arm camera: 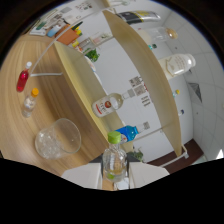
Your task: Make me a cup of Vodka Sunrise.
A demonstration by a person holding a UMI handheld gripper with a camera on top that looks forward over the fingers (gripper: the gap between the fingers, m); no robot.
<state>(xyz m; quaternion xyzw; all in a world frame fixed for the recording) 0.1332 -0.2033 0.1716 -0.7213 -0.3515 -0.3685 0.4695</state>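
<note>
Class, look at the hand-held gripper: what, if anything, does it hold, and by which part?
The hand-held gripper holds a small clear bottle with a green cap, its fingers pressing on the body, below the cap.

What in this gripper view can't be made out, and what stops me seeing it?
- Gripper: fingertips meet the green-capped bottle; the dark band below hides their roots.
- Green-capped bottle: base hidden by the fingers; label too small.
- Shelf bottle: label print unreadable.
- Glass: contents unclear, ice or reflections.
- Red bottle and orange-capped bottle: too small to identify.
</note>
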